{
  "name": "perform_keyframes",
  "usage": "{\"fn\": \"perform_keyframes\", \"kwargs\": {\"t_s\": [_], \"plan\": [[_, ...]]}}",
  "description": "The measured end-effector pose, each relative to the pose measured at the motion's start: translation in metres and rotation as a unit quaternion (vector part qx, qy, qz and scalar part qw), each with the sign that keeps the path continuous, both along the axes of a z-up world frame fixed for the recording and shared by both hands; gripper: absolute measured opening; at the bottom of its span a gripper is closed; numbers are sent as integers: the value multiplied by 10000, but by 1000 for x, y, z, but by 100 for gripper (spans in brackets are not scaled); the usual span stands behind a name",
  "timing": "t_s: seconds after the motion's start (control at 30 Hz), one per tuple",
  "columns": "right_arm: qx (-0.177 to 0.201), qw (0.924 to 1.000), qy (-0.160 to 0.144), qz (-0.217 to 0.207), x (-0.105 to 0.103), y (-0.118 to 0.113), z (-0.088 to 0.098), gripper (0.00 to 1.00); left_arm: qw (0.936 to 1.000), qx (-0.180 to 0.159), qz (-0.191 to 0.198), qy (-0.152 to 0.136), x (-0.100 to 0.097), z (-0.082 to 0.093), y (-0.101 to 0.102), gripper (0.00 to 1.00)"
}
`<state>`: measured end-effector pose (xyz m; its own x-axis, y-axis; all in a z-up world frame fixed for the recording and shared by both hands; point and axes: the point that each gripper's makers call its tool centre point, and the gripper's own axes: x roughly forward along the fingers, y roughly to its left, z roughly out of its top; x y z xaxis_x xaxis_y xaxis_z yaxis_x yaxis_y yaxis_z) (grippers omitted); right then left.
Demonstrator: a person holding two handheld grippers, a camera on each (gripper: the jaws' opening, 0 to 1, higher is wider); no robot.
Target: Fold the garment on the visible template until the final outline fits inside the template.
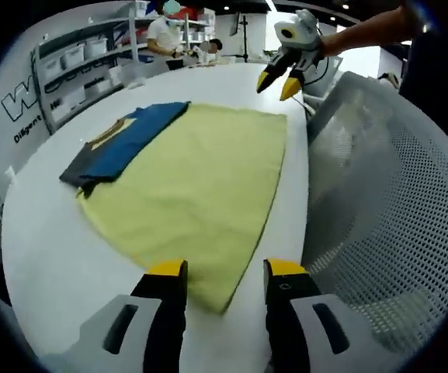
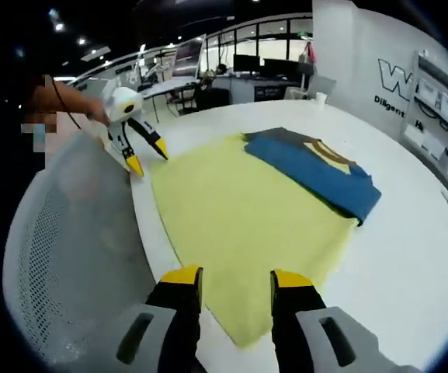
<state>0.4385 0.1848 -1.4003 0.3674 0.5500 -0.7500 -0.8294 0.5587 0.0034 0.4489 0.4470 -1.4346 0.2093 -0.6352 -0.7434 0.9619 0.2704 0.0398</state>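
Note:
A blue garment (image 1: 126,144) with a dark collar and yellow trim lies folded into a long strip on the far left edge of the yellow template cloth (image 1: 200,194); part of it hangs over onto the white table (image 1: 53,249). My left gripper (image 1: 225,272) is open over the template's near corner and holds nothing. My right gripper (image 1: 275,90), held by a hand, hovers open past the template's far corner. In the right gripper view the garment (image 2: 317,175) is on the right of the template (image 2: 239,217), with my right gripper (image 2: 235,278) open and the left gripper (image 2: 149,160) at upper left.
A white mesh chair back (image 1: 387,194) stands against the table's edge beside the template, and appears again as the chair back (image 2: 68,233) on the left. Shelves with bins (image 1: 76,62) line the wall. People (image 1: 165,35) stand at the far end.

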Motion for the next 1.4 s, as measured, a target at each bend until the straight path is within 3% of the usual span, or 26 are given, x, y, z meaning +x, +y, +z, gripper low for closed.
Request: {"fn": "perform_keyframes", "kwargs": {"t_s": [0.27,0.57,0.77,0.9,1.07,1.3,1.37,1.4], "plan": [[-300,9991,216,192,-18,-7,-23,35,9999,108,-40,57,-1,-4,6,37],[-744,9965,382,95,-15,-31,-41,31,9997,202,-7,109,4,-8,7,36],[-855,9951,474,128,-10,-35,-44,30,9992,343,-179,-61,9,-7,6,36],[-1120,9916,514,386,-11,-33,-51,27,9993,358,-135,51,9,-7,7,35],[-1186,9903,508,513,-9,-34,-49,24,9978,533,-395,5,4,-6,8,29],[-1168,9901,448,644,-11,-34,-49,21,9982,548,-200,133,4,-8,9,26],[-1180,9898,435,664,-12,-33,-49,20,9972,618,72,406,0,-9,11,21],[-1200,9894,419,704,-14,-33,-49,19,9972,654,92,349,3,-8,11,18]]}}
